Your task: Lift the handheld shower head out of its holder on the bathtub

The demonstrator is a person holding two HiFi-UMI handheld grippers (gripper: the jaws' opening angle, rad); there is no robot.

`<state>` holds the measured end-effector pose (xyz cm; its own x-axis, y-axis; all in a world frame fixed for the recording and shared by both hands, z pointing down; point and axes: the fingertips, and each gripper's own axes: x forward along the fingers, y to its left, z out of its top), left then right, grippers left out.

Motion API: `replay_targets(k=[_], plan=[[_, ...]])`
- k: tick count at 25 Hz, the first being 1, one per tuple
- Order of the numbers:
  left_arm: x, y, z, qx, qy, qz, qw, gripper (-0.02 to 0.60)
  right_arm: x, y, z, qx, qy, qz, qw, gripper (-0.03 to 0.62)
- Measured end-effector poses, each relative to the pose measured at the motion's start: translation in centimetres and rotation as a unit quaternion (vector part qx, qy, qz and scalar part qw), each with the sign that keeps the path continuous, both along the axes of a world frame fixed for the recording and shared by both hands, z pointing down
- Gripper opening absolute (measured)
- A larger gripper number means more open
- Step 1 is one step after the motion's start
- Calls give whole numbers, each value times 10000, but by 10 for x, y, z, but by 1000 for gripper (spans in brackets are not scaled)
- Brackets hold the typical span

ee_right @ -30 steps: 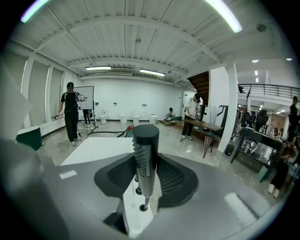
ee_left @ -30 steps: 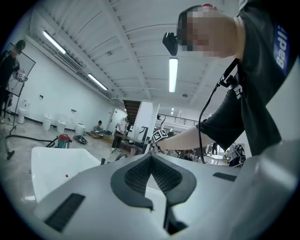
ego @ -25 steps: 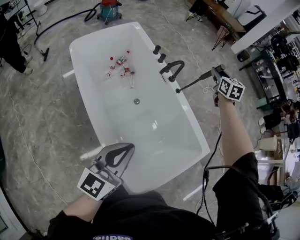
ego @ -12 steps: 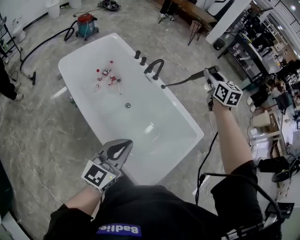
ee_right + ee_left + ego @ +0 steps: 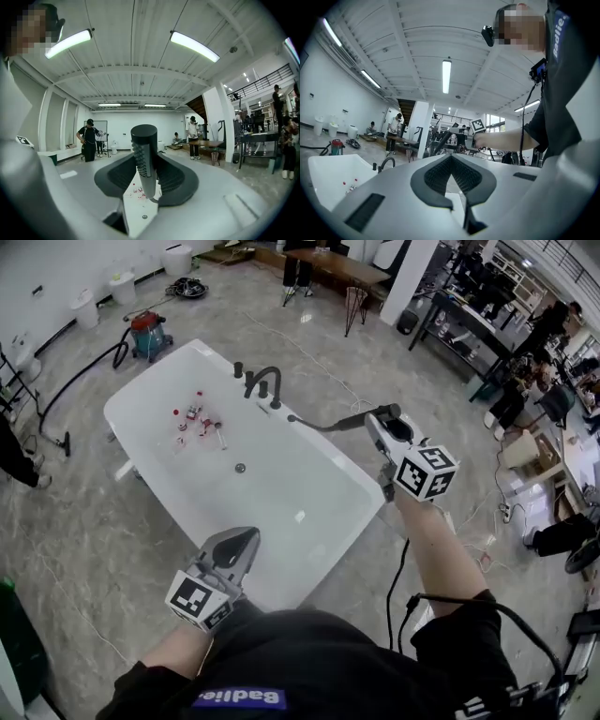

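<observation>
The black handheld shower head [image 5: 337, 422] is a slim wand held about level above the right rim of the white bathtub [image 5: 141, 390], its far end beside the black faucet [image 5: 263, 381]. My right gripper [image 5: 380, 420] is shut on the wand's near end. In the right gripper view the shower head [image 5: 143, 154] stands between the dark pads. My left gripper [image 5: 246, 542] hovers by the tub's near end, shut with nothing in it; in its own view the fingertips [image 5: 451, 157] meet at a point.
Several small red-capped bottles [image 5: 194, 419] lie in the tub near the drain [image 5: 240, 468]. A red and blue vacuum [image 5: 148, 334] with a black hose stands on the floor beyond the tub. Tables and people fill the far right [image 5: 525, 343].
My right gripper has carried the shower head up and away from the tub rim. The left gripper has shifted along the tub's near end. The head view now takes in more of the room.
</observation>
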<state>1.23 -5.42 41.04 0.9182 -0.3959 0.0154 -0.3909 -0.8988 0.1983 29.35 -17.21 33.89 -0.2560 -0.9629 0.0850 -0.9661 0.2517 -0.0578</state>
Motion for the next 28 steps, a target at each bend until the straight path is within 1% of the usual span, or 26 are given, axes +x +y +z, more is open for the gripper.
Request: replay_targets(k=[3, 6, 11, 14, 18, 20, 22, 25, 28], plan=[[30, 39, -5, -54, -42, -46, 10000, 5, 5, 58, 4, 70, -96, -196, 9997, 130], [56, 68, -4, -47, -131, 54, 9999, 5, 7, 106, 10, 182, -231, -267, 9992, 132], [89, 104, -18, 60, -210, 394, 9990, 5, -16, 168, 9, 354, -218, -461, 9981, 132], [102, 114, -26, 87, -185, 627, 9978, 5, -40, 201, 1, 407, -185, -606, 9972, 132], [104, 116, -30, 102, -111, 1052, 9943, 5, -77, 227, -5, 378, -253, -602, 9971, 132], [102, 120, -31, 244, -134, 1341, 9906, 5, -90, 238, -2, 367, -365, -524, 9973, 132], [97, 121, -35, 352, -149, 1535, 9874, 5, -104, 249, 4, 394, -500, -505, 9967, 132], [83, 118, -39, 379, -87, 1726, 9842, 5, -127, 261, 12, 359, -723, -472, 9956, 132], [68, 112, -37, 287, 32, 1758, 9840, 5, -146, 267, 18, 260, -877, -379, 9951, 132]])
